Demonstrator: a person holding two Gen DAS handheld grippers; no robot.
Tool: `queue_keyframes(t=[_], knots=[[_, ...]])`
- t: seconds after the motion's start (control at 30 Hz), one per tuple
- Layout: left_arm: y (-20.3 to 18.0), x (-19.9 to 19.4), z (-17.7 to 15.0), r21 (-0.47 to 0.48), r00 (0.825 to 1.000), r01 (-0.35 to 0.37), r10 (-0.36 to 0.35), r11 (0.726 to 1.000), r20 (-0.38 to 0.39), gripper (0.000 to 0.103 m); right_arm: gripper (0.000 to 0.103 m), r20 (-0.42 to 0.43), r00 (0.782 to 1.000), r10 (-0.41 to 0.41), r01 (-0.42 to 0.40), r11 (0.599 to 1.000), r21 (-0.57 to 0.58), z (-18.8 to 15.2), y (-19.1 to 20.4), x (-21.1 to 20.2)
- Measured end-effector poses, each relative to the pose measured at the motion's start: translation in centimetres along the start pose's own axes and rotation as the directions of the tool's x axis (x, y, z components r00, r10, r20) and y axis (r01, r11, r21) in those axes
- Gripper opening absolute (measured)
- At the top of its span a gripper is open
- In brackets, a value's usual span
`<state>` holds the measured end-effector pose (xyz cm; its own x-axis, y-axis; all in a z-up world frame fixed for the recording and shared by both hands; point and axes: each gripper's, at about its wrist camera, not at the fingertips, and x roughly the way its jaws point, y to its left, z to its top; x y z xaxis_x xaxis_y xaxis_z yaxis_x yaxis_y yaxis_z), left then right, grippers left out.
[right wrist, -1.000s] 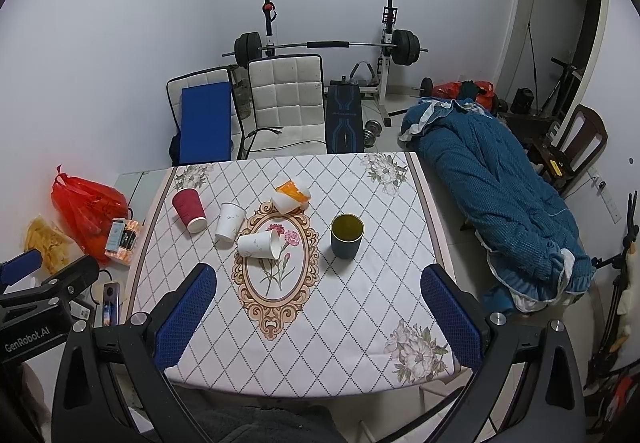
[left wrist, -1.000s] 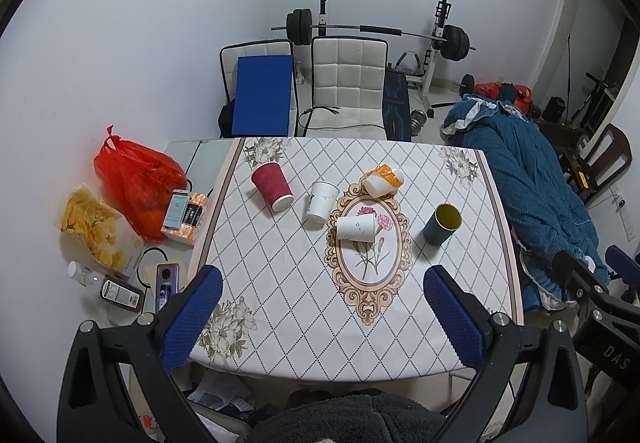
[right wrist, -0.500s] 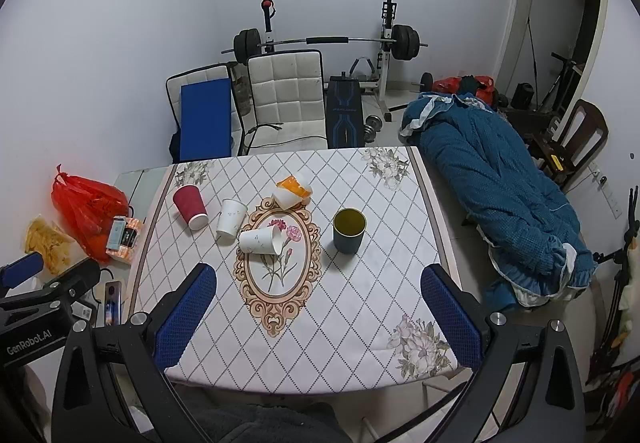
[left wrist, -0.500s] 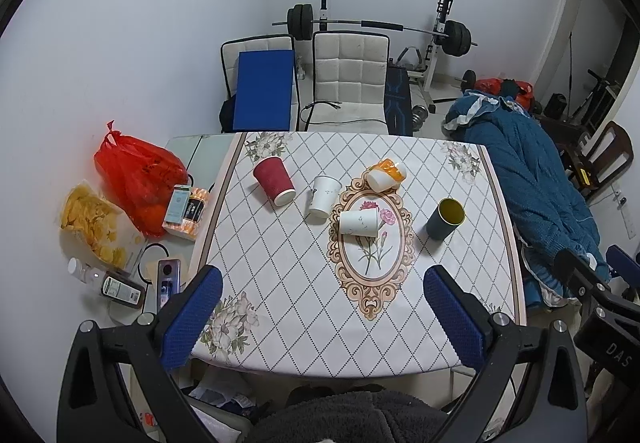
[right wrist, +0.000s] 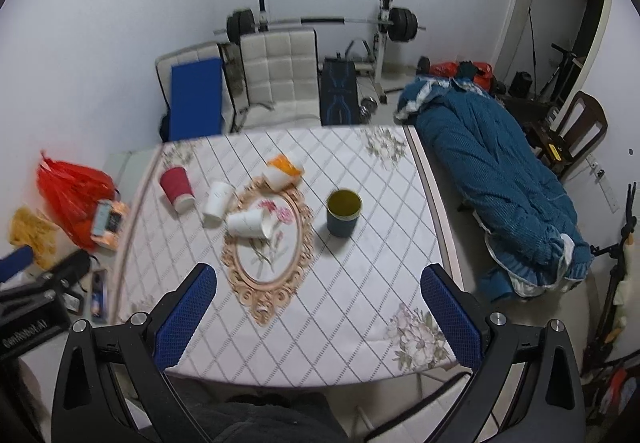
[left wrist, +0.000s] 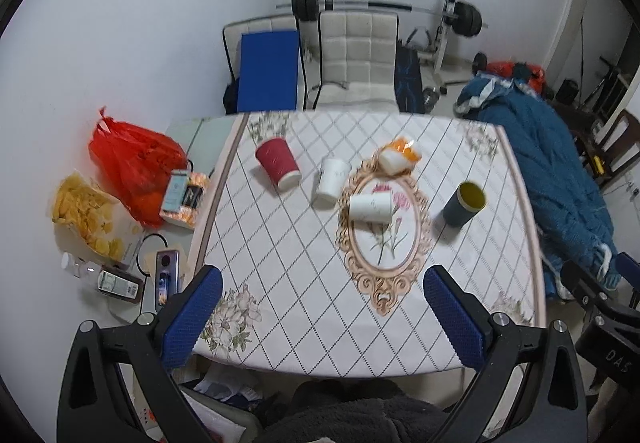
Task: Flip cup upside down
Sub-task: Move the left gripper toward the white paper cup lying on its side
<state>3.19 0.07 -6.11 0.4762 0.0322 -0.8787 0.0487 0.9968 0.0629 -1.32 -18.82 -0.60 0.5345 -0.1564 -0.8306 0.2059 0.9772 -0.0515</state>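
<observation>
Several cups sit on the patterned table [left wrist: 304, 283]. A dark teal cup [left wrist: 464, 204] with a yellow inside stands upright at the right; it also shows in the right wrist view [right wrist: 343, 213]. A red cup [left wrist: 278, 163] and a white cup [left wrist: 332, 183] stand mouth down. Another white cup [left wrist: 370, 206] and an orange-and-white cup [left wrist: 400, 157] lie on their sides. My left gripper [left wrist: 320, 317] and right gripper [right wrist: 318, 317] are both open and empty, high above the table's near edge.
Left of the table lie a red plastic bag [left wrist: 134, 163], a bag of chips [left wrist: 86, 215], a phone [left wrist: 165, 275] and small boxes. White chairs [left wrist: 356, 55] and a barbell rack [left wrist: 380, 7] stand behind. A blue quilt [left wrist: 544, 171] lies at the right.
Both grippers have moved nearer the table, so it looks larger in both views. The cups have not moved. Both grippers stay open.
</observation>
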Motion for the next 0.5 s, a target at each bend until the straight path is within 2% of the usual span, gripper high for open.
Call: queue_keyframes(t=[0.2, 0.33, 0.5], knots=[[-1.7, 5.3, -0.9, 0.058, 0.996, -0.041, 0.045, 0.997, -0.078, 0.103, 0.103, -0.178, 0.983, -0.035, 0.031, 0.999, -0.024, -2.5, -1.3, 8.4], [-2.7, 9.2, -1.7, 0.064, 0.987, -0.056, 0.065, 0.996, -0.146, 0.103, 0.103, -0.293, 0.956, -0.029, 0.021, 0.999, -0.031, -5.2, -2.2, 13.9], [-3.2, 13.1, -2.2, 0.036, 0.973, -0.078, 0.084, 0.996, -0.213, 0.103, 0.103, -0.398, 0.917, -0.004, -0.002, 1.0, -0.015, -7.9, -3.2, 19.2]])
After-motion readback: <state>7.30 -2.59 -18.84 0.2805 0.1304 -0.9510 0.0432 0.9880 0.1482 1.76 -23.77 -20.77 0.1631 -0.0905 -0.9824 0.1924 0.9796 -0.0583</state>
